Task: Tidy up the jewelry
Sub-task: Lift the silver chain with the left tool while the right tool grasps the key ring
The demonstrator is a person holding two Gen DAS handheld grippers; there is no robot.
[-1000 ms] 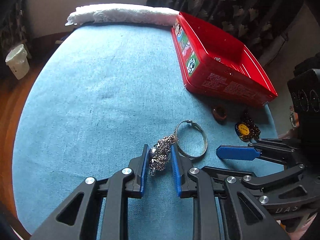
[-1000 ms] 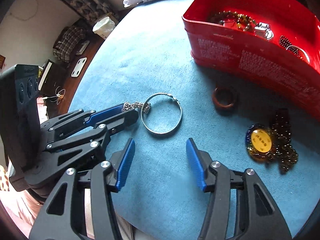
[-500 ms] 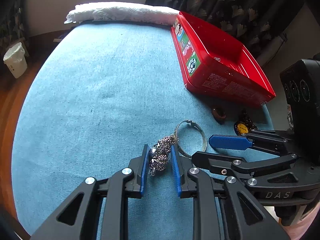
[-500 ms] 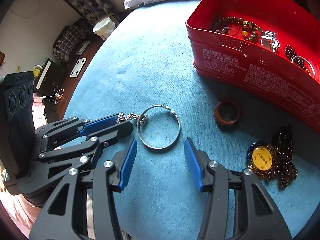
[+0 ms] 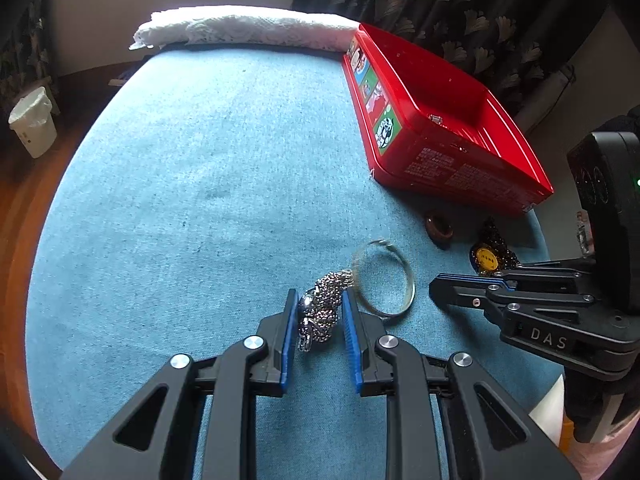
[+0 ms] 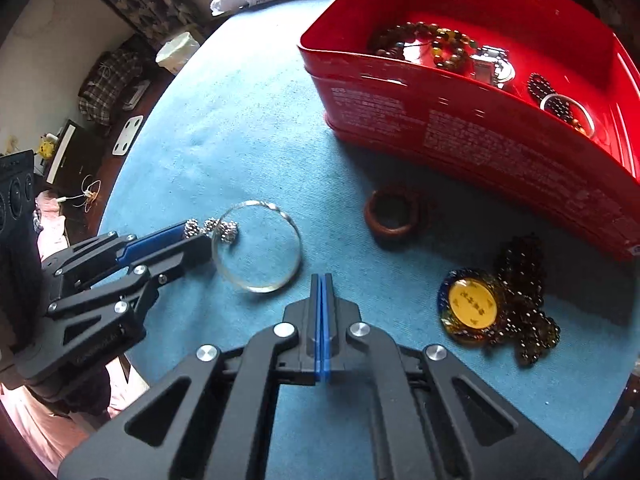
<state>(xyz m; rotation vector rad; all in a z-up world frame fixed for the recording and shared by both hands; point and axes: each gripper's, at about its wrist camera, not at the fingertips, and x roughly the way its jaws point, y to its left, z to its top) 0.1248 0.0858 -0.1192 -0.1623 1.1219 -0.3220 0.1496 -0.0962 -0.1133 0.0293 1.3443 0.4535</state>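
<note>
My left gripper is shut on a bunched silver bead chain that rests on the blue tablecloth. Touching the chain's far end, a thin silver bangle lies flat and looks blurred. My right gripper is shut with nothing between its blue pads, just right of the bangle and near its front rim. Seen from the right wrist, the left gripper comes in from the left with the chain. Also loose on the cloth are a brown ring and a yellow pendant on dark beads.
A red tin at the back right holds bead bracelets and a watch. A rolled white lace cloth lies along the far table edge. The round table drops off on the left, where a white bin stands on the floor.
My right gripper's jaws have gone from wide apart to fully shut, empty, just right of the bangle. The bangle now looks blurred. My left gripper still has the chain in the same spot.
</note>
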